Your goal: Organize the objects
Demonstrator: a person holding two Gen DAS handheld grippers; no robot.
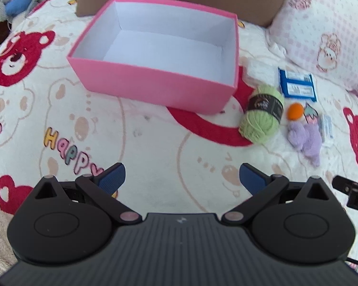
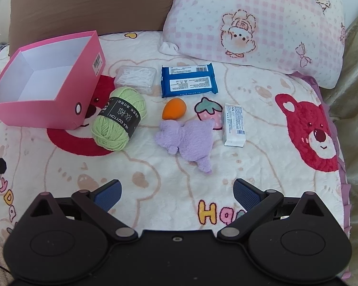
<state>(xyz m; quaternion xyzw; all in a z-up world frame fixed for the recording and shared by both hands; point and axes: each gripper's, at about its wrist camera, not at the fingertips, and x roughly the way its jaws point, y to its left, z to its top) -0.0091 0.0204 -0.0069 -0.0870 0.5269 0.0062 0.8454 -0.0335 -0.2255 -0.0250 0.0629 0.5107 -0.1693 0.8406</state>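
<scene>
Spread over the bed, a bear-print blanket (image 2: pixel 179 166) carries an empty pink box (image 2: pixel 66 109), with a green yarn ball (image 2: pixel 118 121) just beside it among small items. Both the left hand-held gripper (image 1: pixel 181 177) and right hand-held gripper (image 2: pixel 177 194) hover wide open, holding nothing. Yarn looks light, soft and squashy; pinching across its banded middle seems safest.

Both cameras sit low over the bed (image 1: pixel 155 147), looking forward and down along their own tool fingers toward the headboard edge. The left wrist view faces the open pink box (image 1: pixel 155 85) from fairly near, with the green yarn ball (image 1: pixel 262 114) at its right side. The right wrist view faces the pillow (image 2: pixel 255 23), box at left. Both views share the box, yarn and blue wipes pack (image 2: pixel 188 79).
</scene>
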